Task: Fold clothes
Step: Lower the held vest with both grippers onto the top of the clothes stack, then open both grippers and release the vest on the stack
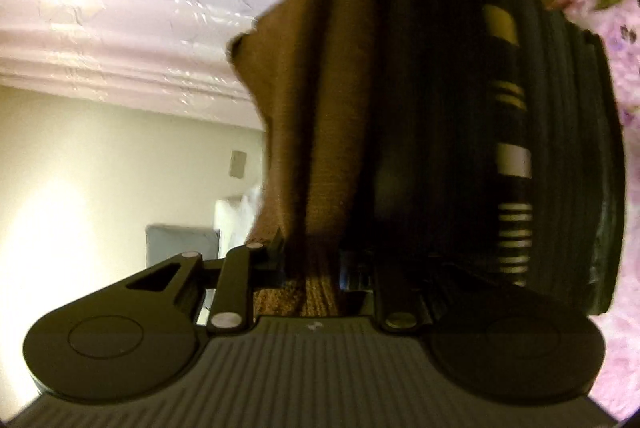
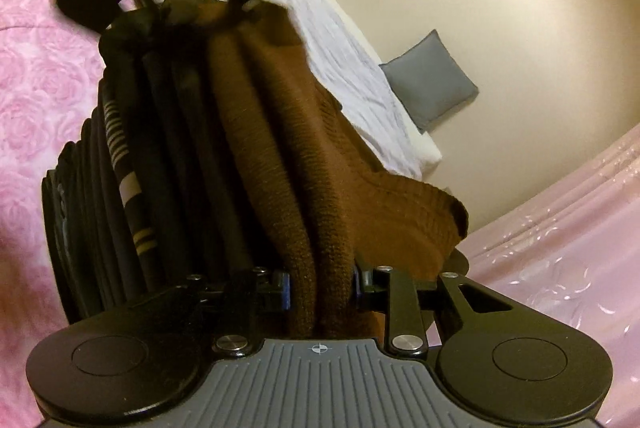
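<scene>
Ribbed brown knit sweater (image 2: 320,163) hanging in thick folds beside dark striped garments (image 2: 132,163) — right gripper (image 2: 320,284) and left gripper (image 1: 312,268) each pinching its bunched edge.

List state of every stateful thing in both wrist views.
left gripper: shut on brown knit garment
right gripper: shut on brown knit garment
brown knit garment: bunched, stretched between both grippers
dark folded clothes stack with striped piece: folded, beside the garment
grey square cushion: leaning against wall
</scene>
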Available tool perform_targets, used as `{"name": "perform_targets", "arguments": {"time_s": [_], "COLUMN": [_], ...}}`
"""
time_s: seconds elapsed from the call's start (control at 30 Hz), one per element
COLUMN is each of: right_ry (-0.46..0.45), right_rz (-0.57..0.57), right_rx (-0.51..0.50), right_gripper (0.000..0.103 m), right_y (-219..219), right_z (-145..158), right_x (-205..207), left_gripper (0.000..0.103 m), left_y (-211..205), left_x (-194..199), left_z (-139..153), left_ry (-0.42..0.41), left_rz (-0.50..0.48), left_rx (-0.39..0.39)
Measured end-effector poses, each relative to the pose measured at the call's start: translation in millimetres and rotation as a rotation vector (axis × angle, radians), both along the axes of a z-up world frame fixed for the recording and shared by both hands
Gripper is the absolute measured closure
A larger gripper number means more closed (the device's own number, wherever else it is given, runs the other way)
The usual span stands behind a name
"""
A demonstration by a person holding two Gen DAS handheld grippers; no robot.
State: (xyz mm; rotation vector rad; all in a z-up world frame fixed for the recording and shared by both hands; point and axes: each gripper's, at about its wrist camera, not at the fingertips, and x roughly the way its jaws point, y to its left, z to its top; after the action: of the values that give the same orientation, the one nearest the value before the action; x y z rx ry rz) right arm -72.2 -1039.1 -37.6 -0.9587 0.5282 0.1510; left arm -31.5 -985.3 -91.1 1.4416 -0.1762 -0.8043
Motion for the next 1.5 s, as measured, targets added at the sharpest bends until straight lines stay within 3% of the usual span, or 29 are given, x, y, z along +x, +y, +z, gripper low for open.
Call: {"name": "perform_targets", "arguments": {"time_s": [0.13,0.27,0.4,0.47,0.53,0.67,0.77,0.87,0.93,1.0,1.07,1.17,1.23,1.3,1.4,1.5], "right_ry": [0.003,0.010,0.014,0.012,0.011,0.010,0.014,0.035,0.049,0.062,0.072,0.036,0.018,0.041,0.154,0.164], "right_rz": [0.016,0.010,0.012,0.002,-0.012,-0.020,-0.023,-0.015,-0.008,-0.026,-0.053,-0.089,-0.125,-0.170,-0.235,-0.248], "right_rx": [-0.026,-0.020,-0.048,-0.047,-0.033,-0.025,-0.029,-0.026,-0.004,0.070,0.226,0.475,0.602,0.694,0.803,0.876], "right_gripper": [0.071,0.071,0.070,0.069,0.069,0.069,0.069,0.066,0.061,0.058,0.058,0.058,0.058,0.058,0.059,0.059], "right_y": [-3.8,-6.0,-5.3,-11.0,-15.9,-16.1,-13.4,-16.6,-21.5,-27.2,-36.2,-53.8,-67.2,-81.8,-105.2,-114.3], "right_z": [-2.5,-4.5,-4.2,-6.0,-6.9,-8.4,-8.2,-1.9,6.3,18.3,39.7,71.1,81.8,80.1,53.7,37.5], "right_x": [-2.1,-1.0,-0.5,-3.8,-16.3,-15.3,-9.1,-8.9,-15.0,-19.6,-26.0,-28.0,-16.8,1.3,25.3,11.0], "left_gripper": [0.084,0.079,0.070,0.070,0.070,0.070,0.071,0.071,0.073,0.074,0.075,0.077,0.078,0.078,0.078,0.077], "left_y": [0.7,3.1,12.8,12.3,37.5,40.0,34.4,25.4,30.2,35.2,39.9,23.5,31.1,31.3,28.0,33.5], "left_x": [-6.4,-11.8,-8.8,-6.5,1.4,10.5,36.1,63.1,62.6,62.6,64.4,63.1,61.8,62.2,62.3,57.8], "left_z": [4.9,18.7,47.8,65.3,86.0,123.0,129.5,109.0,104.5,104.2,108.3,87.0,95.3,93.4,93.4,90.0], "left_ry": [0.066,0.126,0.288,0.383,0.462,0.579,0.694,0.822,0.826,0.832,0.843,0.846,0.841,0.839,0.837,0.861], "left_rz": [0.057,0.050,0.095,0.130,0.156,0.211,0.292,0.382,0.381,0.382,0.389,0.384,0.378,0.381,0.389,0.396], "left_rx": [-0.055,-0.056,-0.108,-0.157,-0.226,-0.418,-0.487,-0.450,-0.454,-0.459,-0.465,-0.460,-0.458,-0.464,-0.469,-0.480]}}
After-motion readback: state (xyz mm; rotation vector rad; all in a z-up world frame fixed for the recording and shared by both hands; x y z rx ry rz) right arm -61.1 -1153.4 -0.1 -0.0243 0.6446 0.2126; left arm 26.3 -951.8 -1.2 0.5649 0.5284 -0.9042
